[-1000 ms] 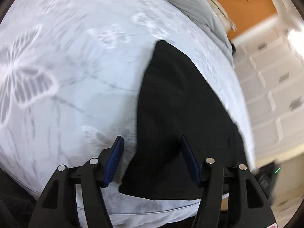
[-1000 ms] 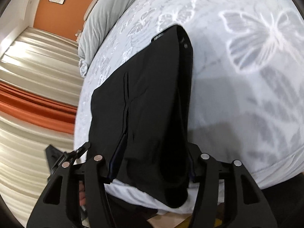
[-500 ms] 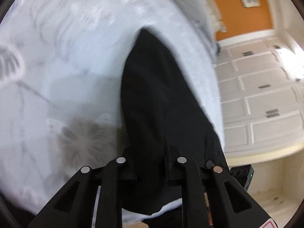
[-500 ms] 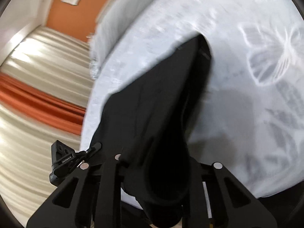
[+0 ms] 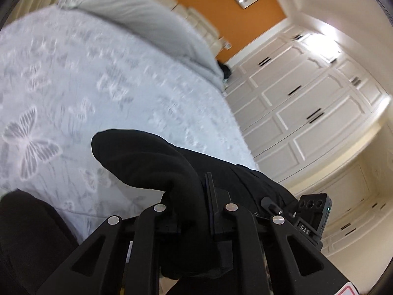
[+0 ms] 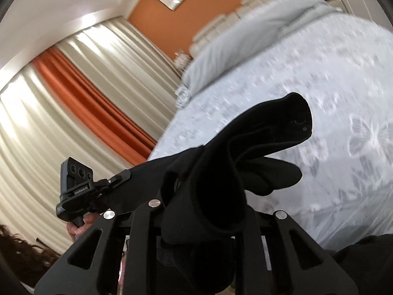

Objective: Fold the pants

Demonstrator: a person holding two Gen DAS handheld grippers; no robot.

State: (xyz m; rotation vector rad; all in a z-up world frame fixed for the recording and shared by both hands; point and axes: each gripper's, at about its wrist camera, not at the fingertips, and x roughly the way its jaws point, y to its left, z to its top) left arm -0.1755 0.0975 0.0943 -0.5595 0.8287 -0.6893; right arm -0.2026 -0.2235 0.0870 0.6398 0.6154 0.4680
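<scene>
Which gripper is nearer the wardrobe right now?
Right. The right gripper, shut on the pants, sits on the wardrobe side. The left gripper grips the same pants farther off, toward the curtains.

Butterfly-print bedspread covering the bed; grey duvet lying beside the orange wall; cream curtains hanging; white wardrobe standing alongside.

Cloth against matt plastic

My jaws' matt black plastic links carry shiny metal pins; the pants are soft matt black cloth, the bedspread pale woven cloth with faintly sheened butterflies.
</scene>
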